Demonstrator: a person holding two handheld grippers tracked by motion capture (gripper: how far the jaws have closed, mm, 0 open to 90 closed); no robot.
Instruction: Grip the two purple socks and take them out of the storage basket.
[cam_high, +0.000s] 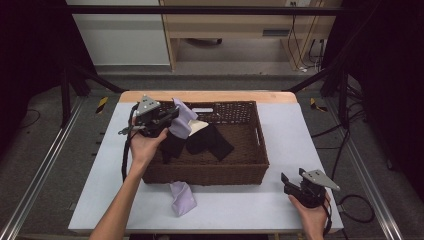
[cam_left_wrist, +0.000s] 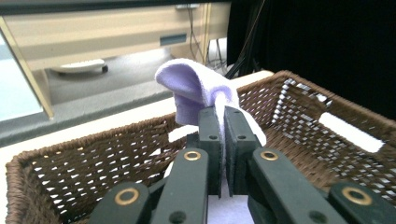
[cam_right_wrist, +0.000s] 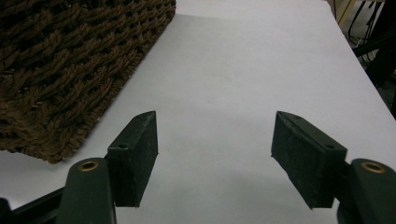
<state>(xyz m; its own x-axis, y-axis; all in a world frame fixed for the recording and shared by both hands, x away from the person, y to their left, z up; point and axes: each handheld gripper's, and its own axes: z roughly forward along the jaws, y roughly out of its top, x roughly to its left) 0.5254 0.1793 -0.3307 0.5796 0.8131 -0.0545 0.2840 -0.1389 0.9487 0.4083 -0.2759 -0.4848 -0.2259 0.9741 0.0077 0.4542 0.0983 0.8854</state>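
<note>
Item in hand: one lilac sock (cam_high: 183, 120), pinched between the closed jaws of my left gripper (cam_high: 167, 116) and held above the near-left part of the brown wicker basket (cam_high: 260, 150); in the left gripper view the sock's cloth (cam_left_wrist: 196, 86) folds over the tips of the two pads, which press together on it with no gap I can see. Its likely mate: a second lilac sock (cam_high: 182, 198), lying flat on the white table (cam_high: 240, 200) just outside the basket's near wall, apart from both grippers. Basket contents: dark socks (cam_high: 207, 140) heaped toward the left and middle, with a pale one (cam_high: 199, 126) partly under them; I cannot tell how many there are. My right gripper (cam_high: 291, 181) rests low at the near-right corner of the table, well apart from the basket, its jaws standing apart with nothing between them; in the right gripper view I see bare table between the pads (cam_right_wrist: 133, 156) and the basket's outer corner (cam_right_wrist: 70, 70) to one side. Step in hand, as I judge it: lifting a lilac sock out of the basket, most likely to pair it with the one on the table. Next move calls for carrying the held sock clear over the near rim without snagging the weave, lowering it beside its mate, then opening the jaws; the right gripper is free to steady or square the pair.
</note>
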